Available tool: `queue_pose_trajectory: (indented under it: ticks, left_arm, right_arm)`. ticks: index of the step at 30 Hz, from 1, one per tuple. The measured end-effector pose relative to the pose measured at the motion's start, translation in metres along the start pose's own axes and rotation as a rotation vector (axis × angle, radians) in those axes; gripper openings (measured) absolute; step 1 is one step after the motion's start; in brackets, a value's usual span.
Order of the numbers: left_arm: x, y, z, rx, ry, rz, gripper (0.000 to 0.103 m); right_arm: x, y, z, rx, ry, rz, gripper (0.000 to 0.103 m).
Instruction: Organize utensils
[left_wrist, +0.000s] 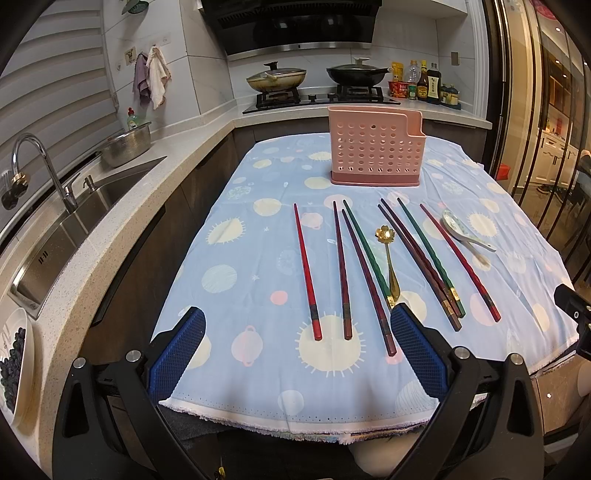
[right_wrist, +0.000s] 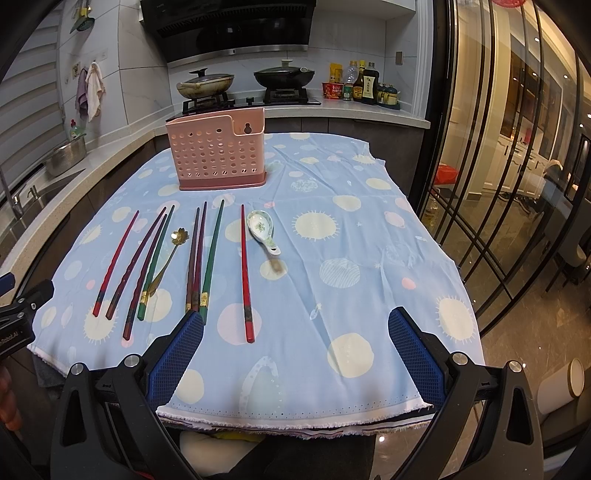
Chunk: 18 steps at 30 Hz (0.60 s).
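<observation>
A pink perforated utensil holder (left_wrist: 376, 149) (right_wrist: 218, 157) stands upright at the far end of the blue patterned tablecloth (left_wrist: 266, 258) (right_wrist: 351, 236). Several red, maroon and green chopsticks (left_wrist: 306, 271) (right_wrist: 244, 273) lie side by side in front of it. Among them lies a gold flower-shaped spoon (left_wrist: 388, 258) (right_wrist: 170, 251), and a white ceramic spoon (left_wrist: 463, 230) (right_wrist: 263, 230) lies to their right. My left gripper (left_wrist: 297, 325) hovers open near the front edge, with nothing between its blue pads. My right gripper (right_wrist: 295, 328) is open too, over bare cloth right of the chopsticks.
A counter with a steel sink (left_wrist: 74, 221), a faucet (left_wrist: 40, 166) and a metal bowl (left_wrist: 127, 146) runs along the left. The stove behind carries two lidded pans (left_wrist: 277, 77) and sauce bottles (left_wrist: 424, 85). Glass doors (right_wrist: 517, 166) close the right side. A plate of dark berries (left_wrist: 14, 358) sits near left.
</observation>
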<state>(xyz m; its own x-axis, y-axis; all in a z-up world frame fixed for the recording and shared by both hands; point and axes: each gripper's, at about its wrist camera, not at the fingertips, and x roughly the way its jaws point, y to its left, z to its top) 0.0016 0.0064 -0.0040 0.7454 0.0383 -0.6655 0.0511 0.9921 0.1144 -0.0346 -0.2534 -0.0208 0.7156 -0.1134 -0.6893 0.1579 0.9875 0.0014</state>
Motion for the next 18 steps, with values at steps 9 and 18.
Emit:
queue_pose_trajectory:
  ticks: [9,18]
  left_arm:
    - [-0.0008,-0.0035,0.0013,0.009,0.000,-0.020,0.096]
    - [0.0022,-0.0069,0.0011,0.018,0.005,-0.029,0.096]
  right_arm:
    - [0.0002,-0.0001,0.0002,0.000,0.001,0.000,0.096]
    - [0.0007,-0.0004,0.0007,0.001,0.002,0.000,0.096]
